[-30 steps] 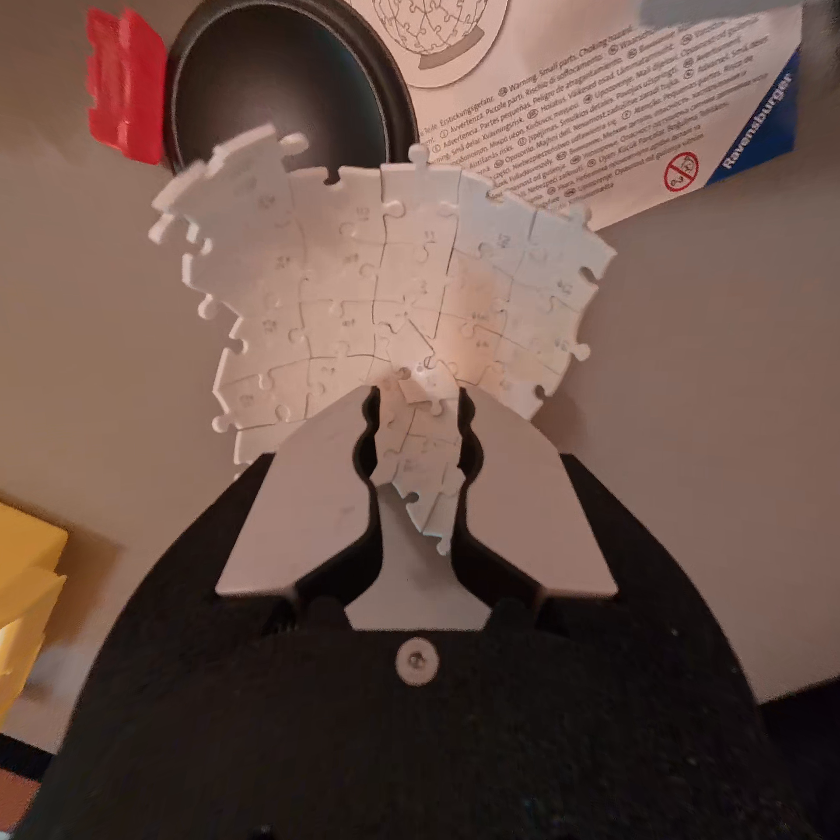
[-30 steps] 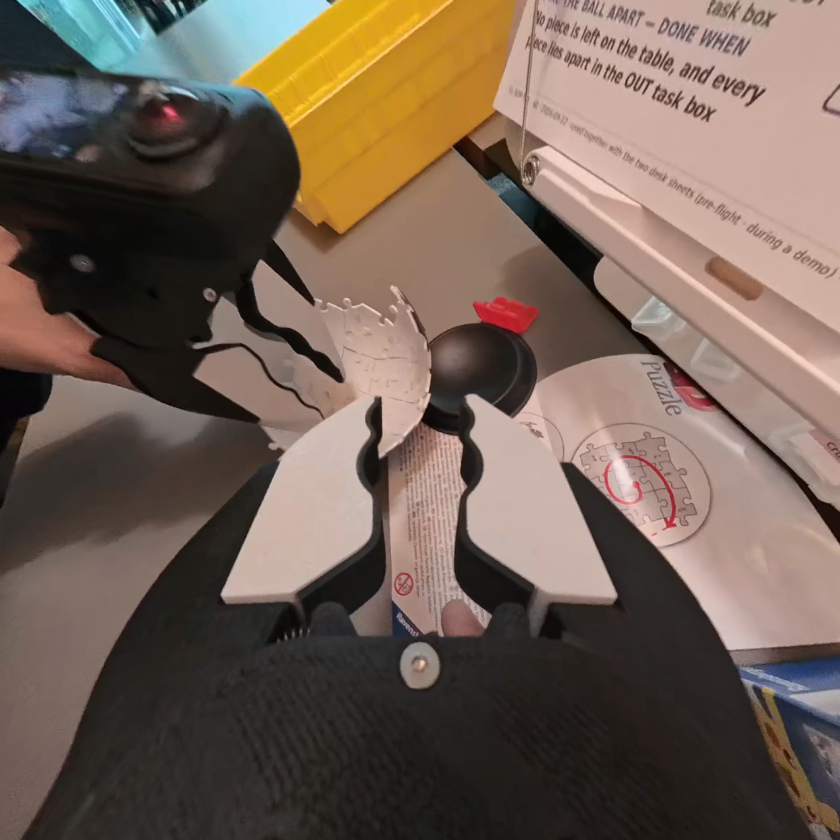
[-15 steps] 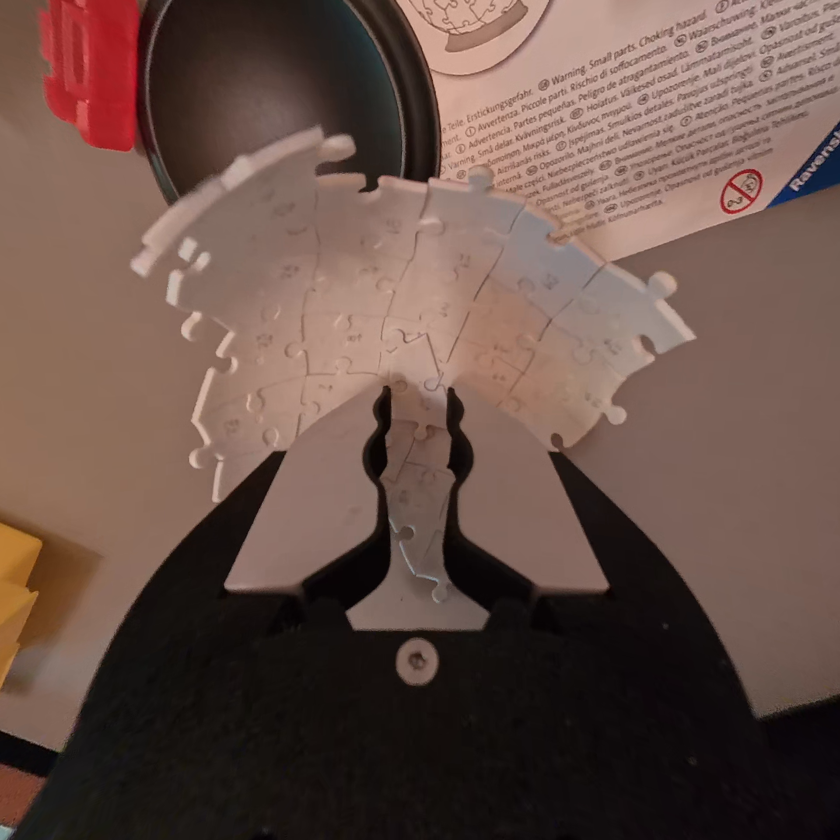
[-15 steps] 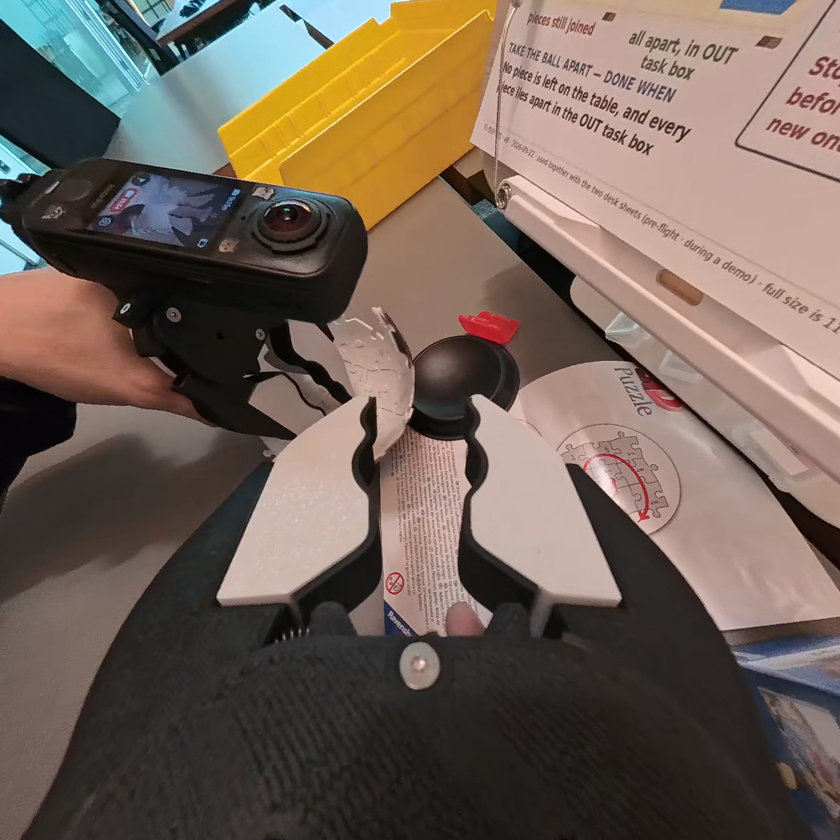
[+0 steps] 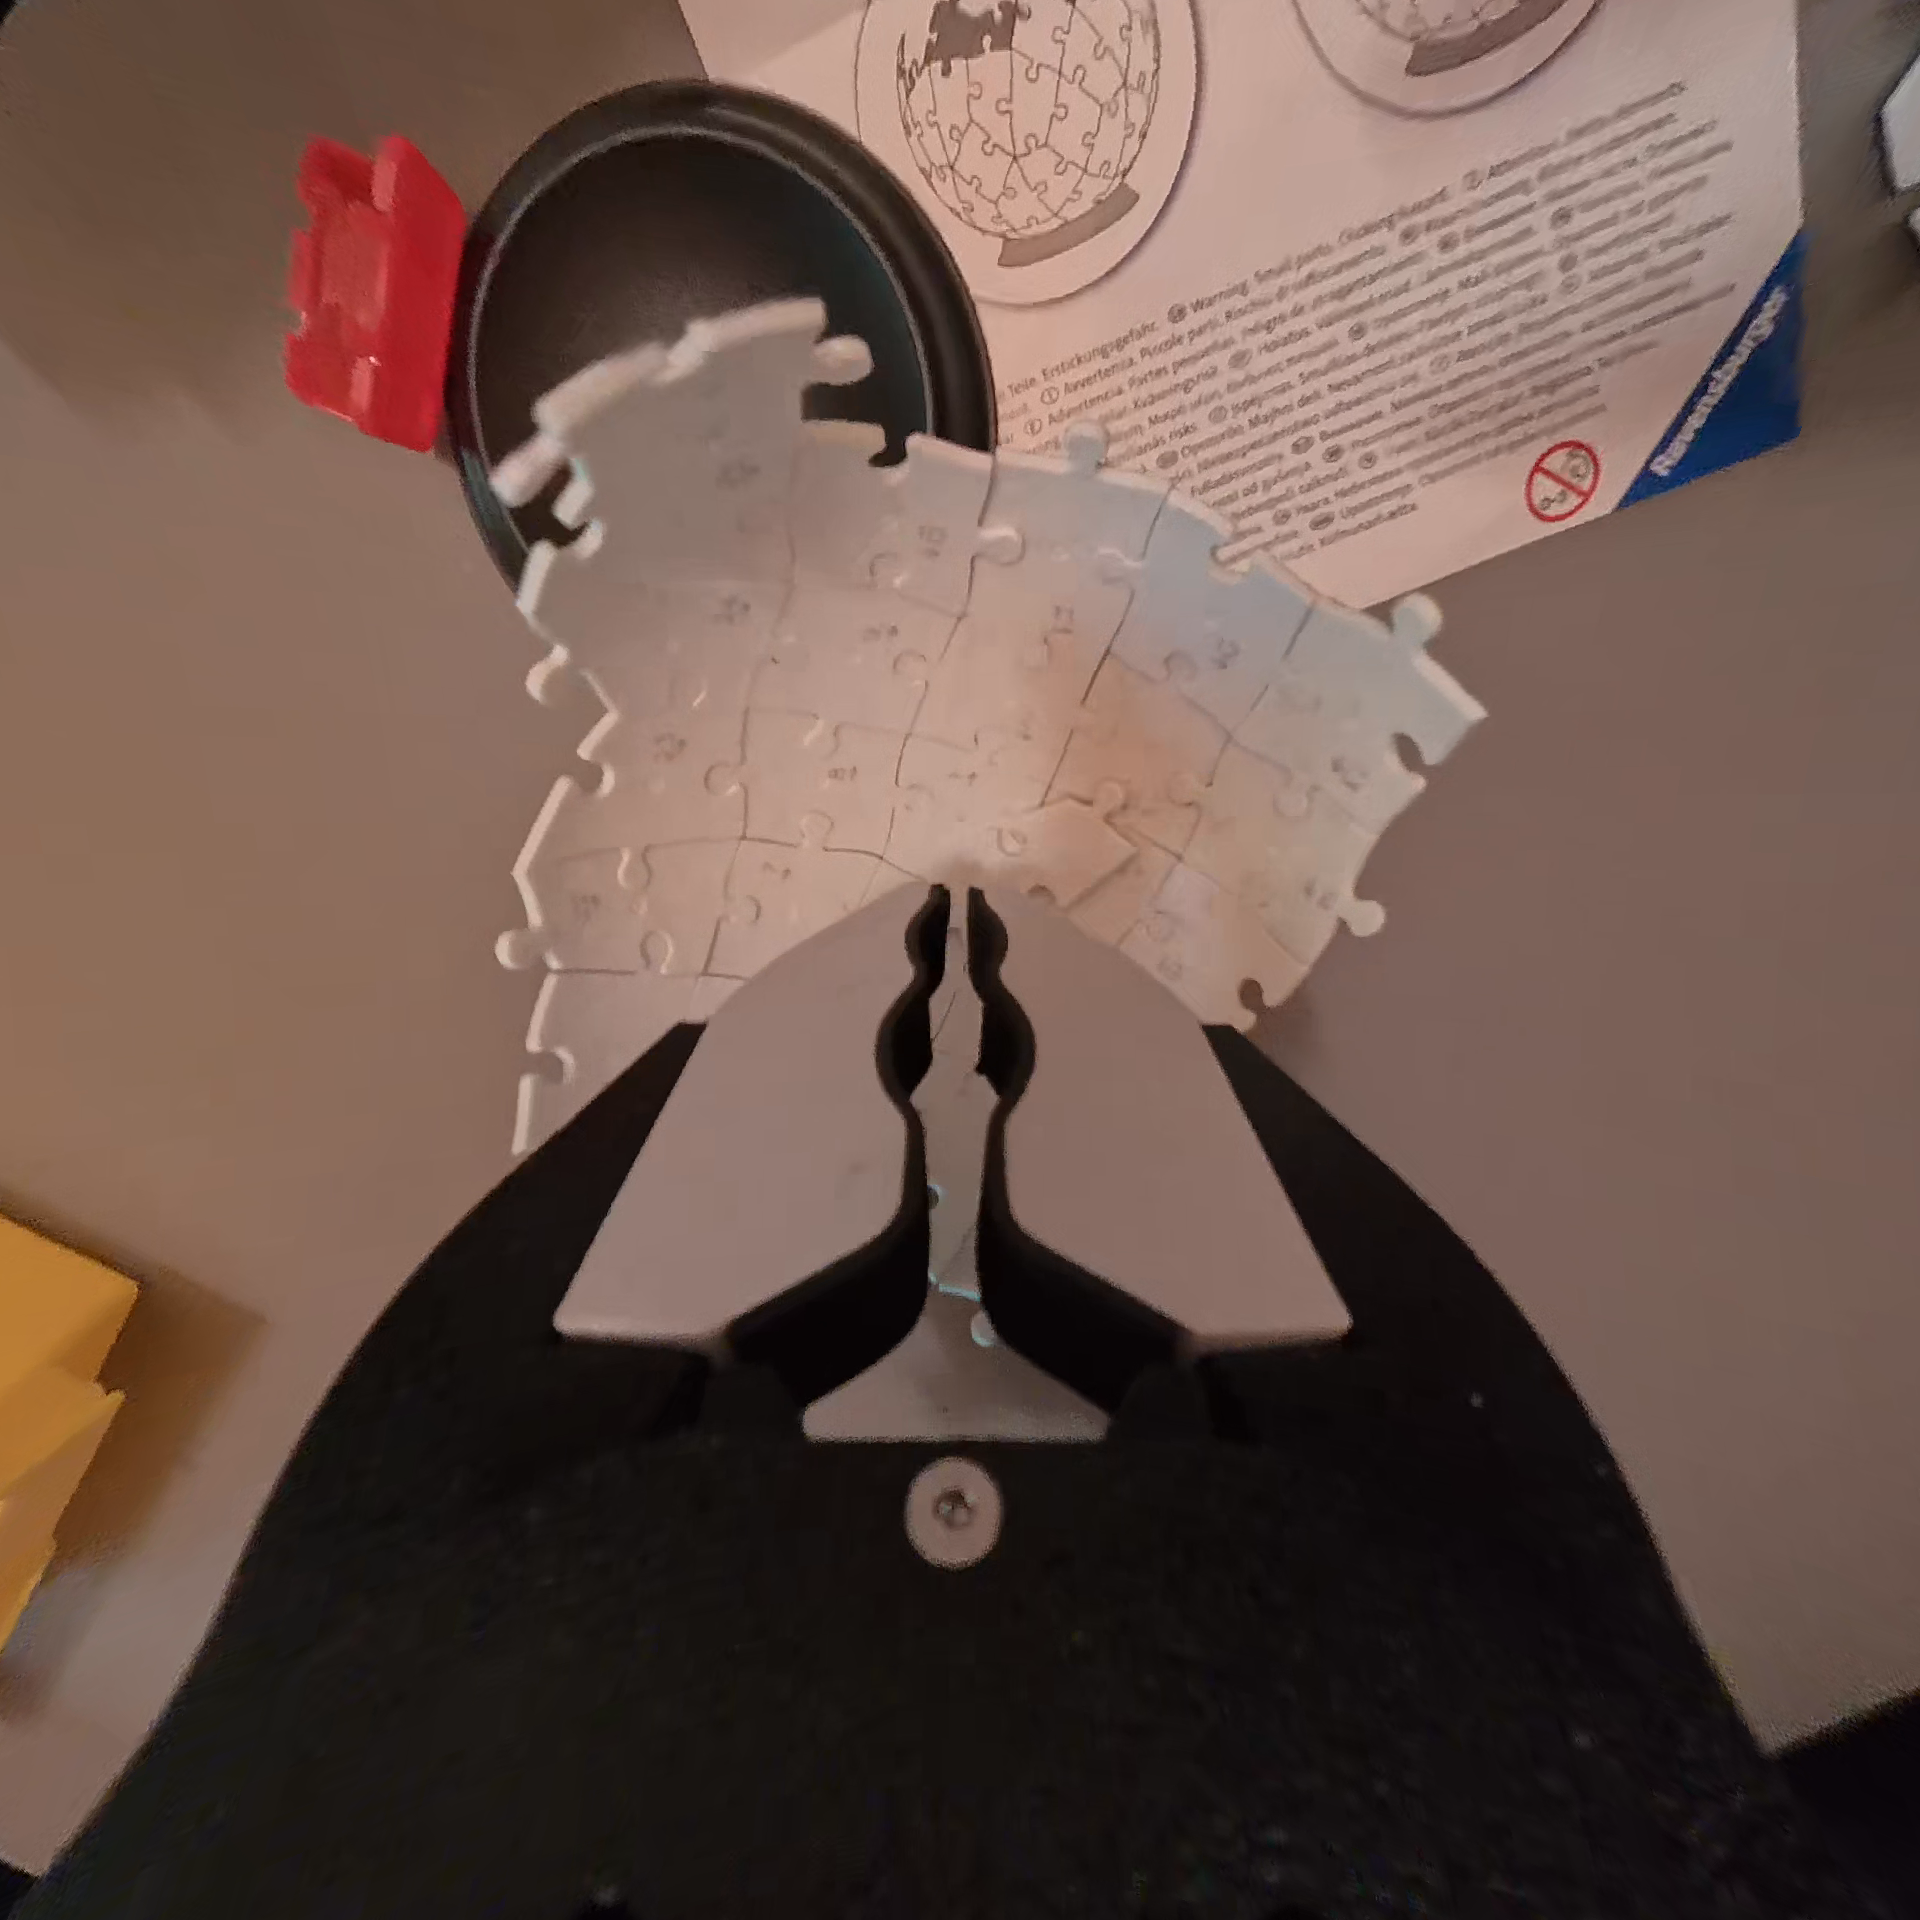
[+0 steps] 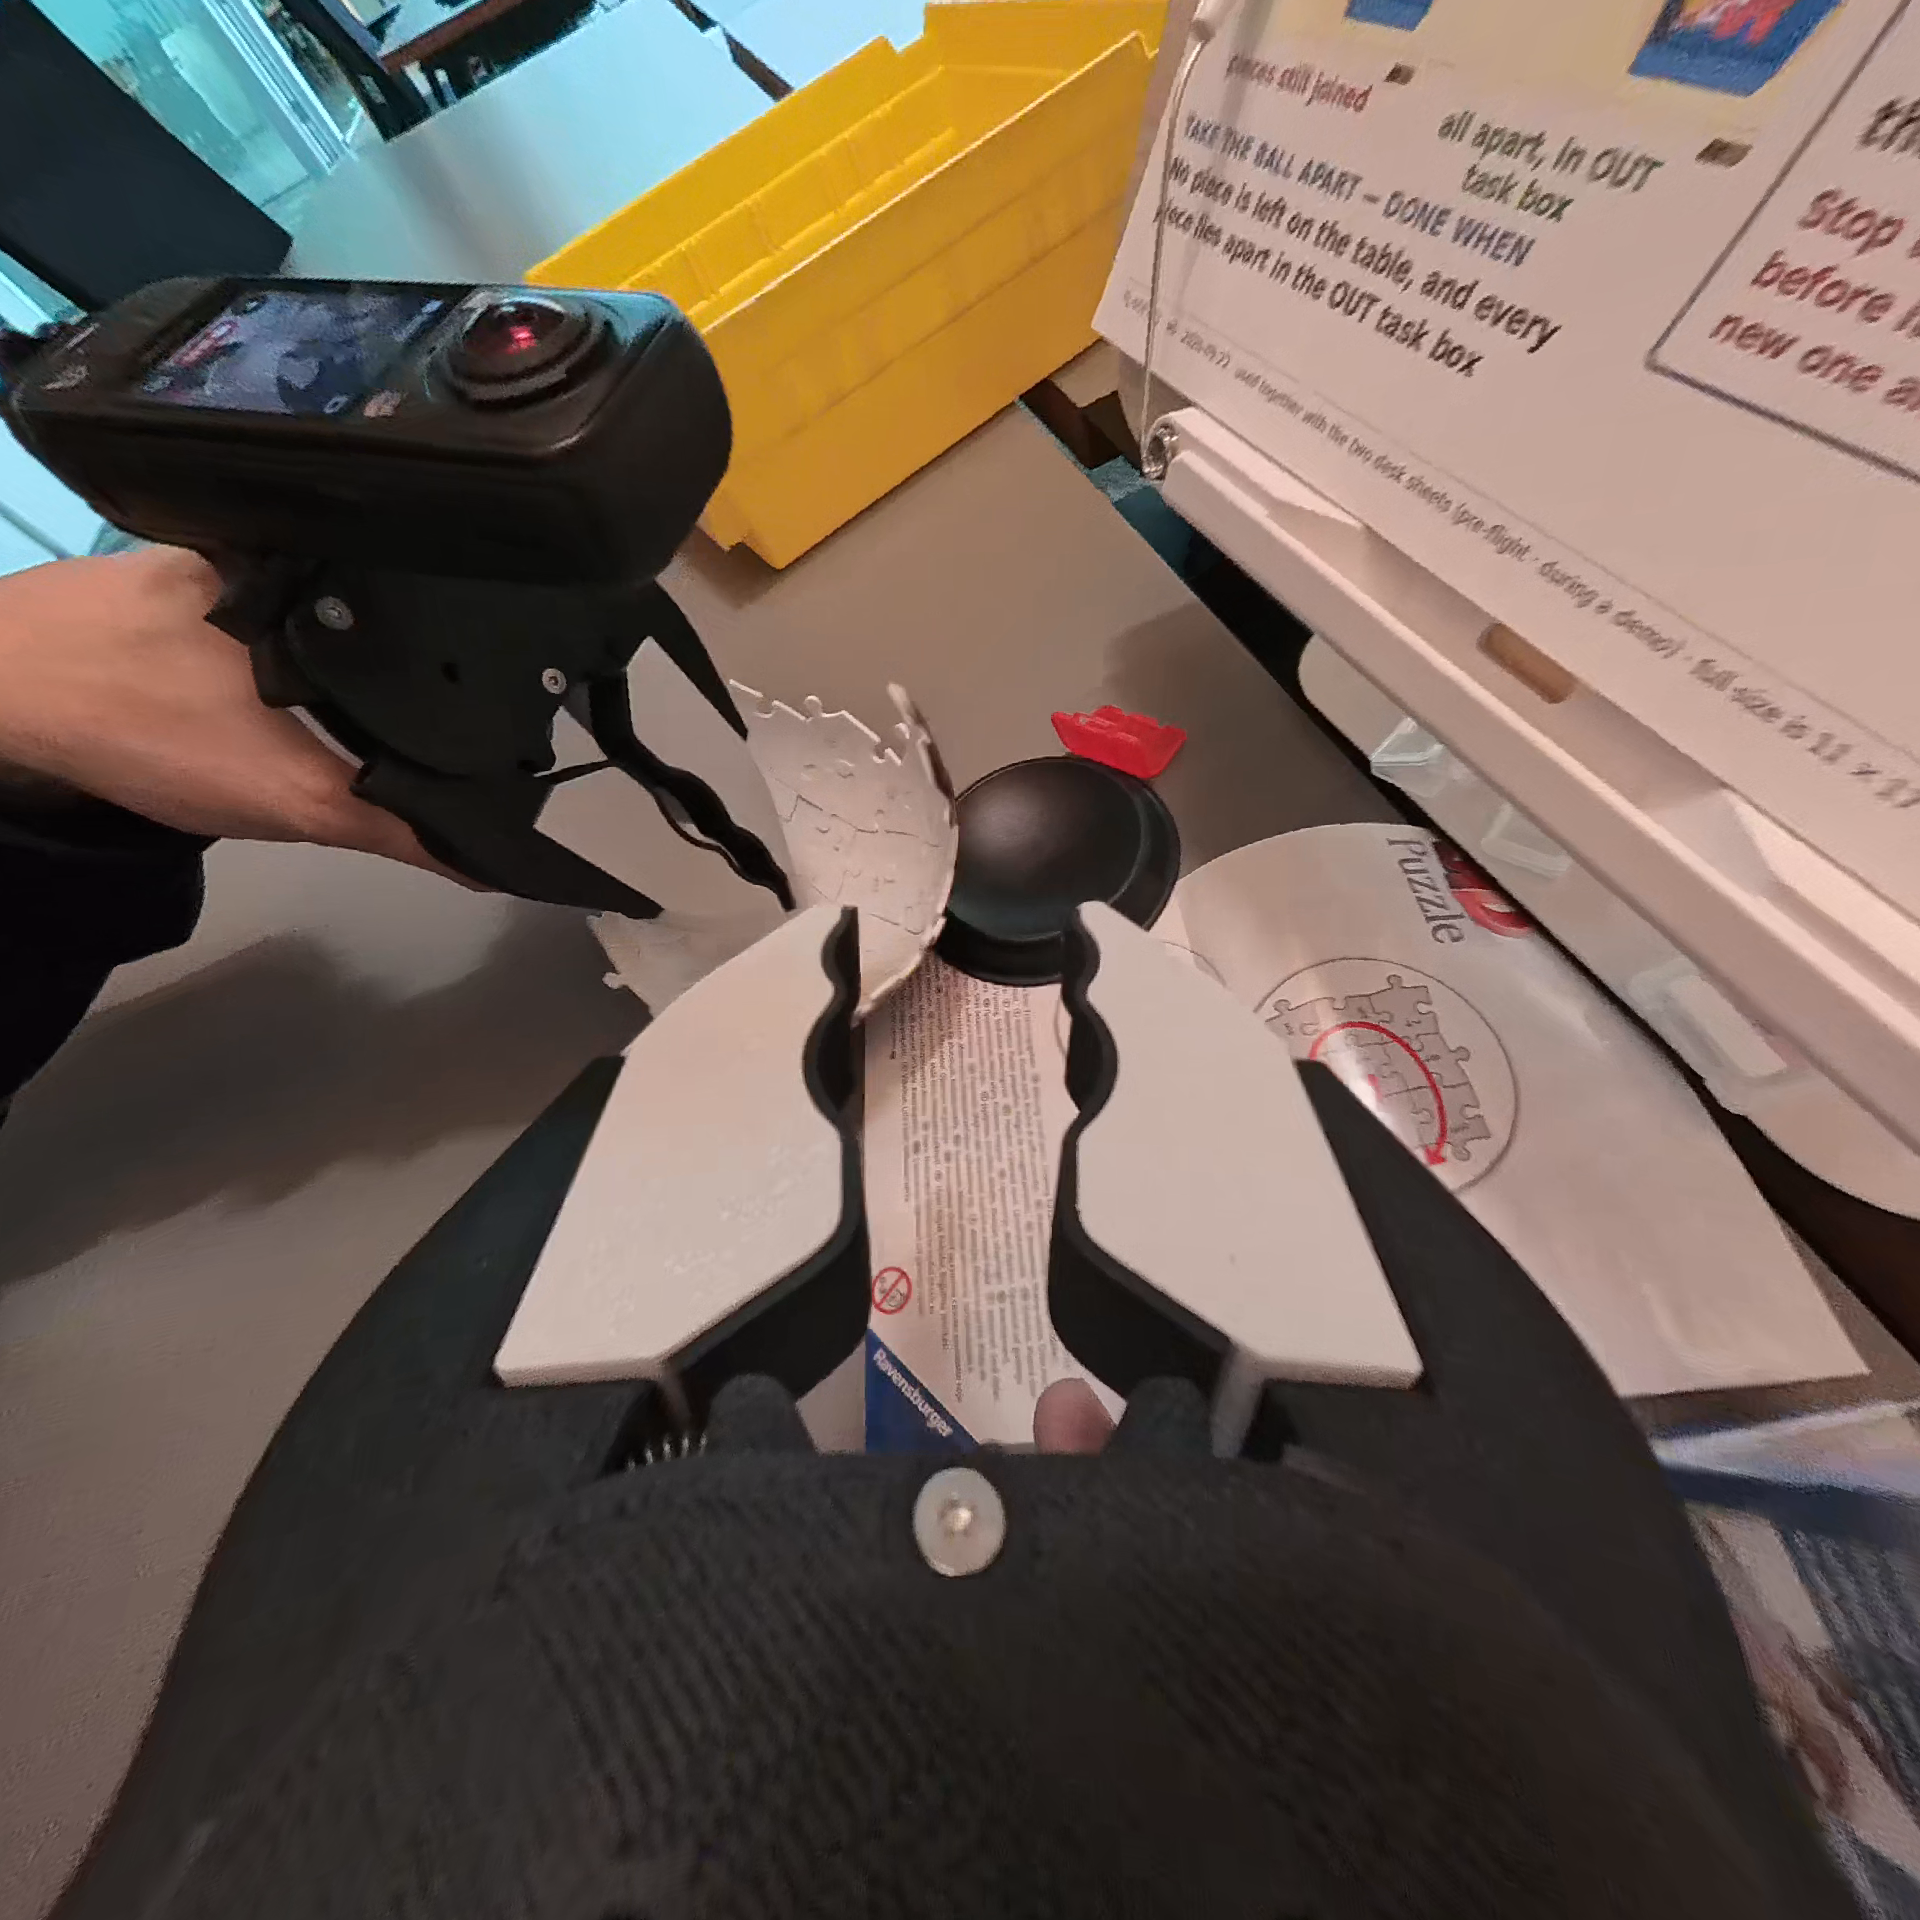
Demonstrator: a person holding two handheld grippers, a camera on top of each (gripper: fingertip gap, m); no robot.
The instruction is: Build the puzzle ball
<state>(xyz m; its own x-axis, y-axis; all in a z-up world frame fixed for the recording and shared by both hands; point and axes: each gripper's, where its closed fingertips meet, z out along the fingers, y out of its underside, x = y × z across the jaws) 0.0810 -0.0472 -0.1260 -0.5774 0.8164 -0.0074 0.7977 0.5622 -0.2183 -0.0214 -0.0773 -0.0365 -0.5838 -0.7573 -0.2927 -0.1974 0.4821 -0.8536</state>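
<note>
My left gripper (image 5: 956, 906) is shut on the lower edge of a white curved puzzle shell (image 5: 935, 675) made of several joined pieces, and holds it above the table. In the right wrist view, the shell (image 6: 862, 810) stands upright beside a black dome stand (image 6: 1039, 842), with the left gripper (image 6: 727, 899) to its left. My right gripper (image 6: 961, 920) is open and empty, its tips just in front of the stand and the shell's bottom edge. The stand (image 5: 644, 260) lies behind the shell in the left wrist view.
A red plastic piece (image 6: 1117, 738) lies beyond the stand. A printed instruction sheet (image 6: 966, 1143) lies under my right gripper. A yellow bin (image 6: 883, 312) stands at the back. A white board with sheets (image 6: 1558, 416) rises on the right. A hand (image 6: 104, 707) holds the left gripper. About 15 cm separates my left fingertips from my right.
The left jaws have closed from a wide gap to a tight pinch on the shell. The shell has swung a little over the stand. The right gripper has stayed open in place.
</note>
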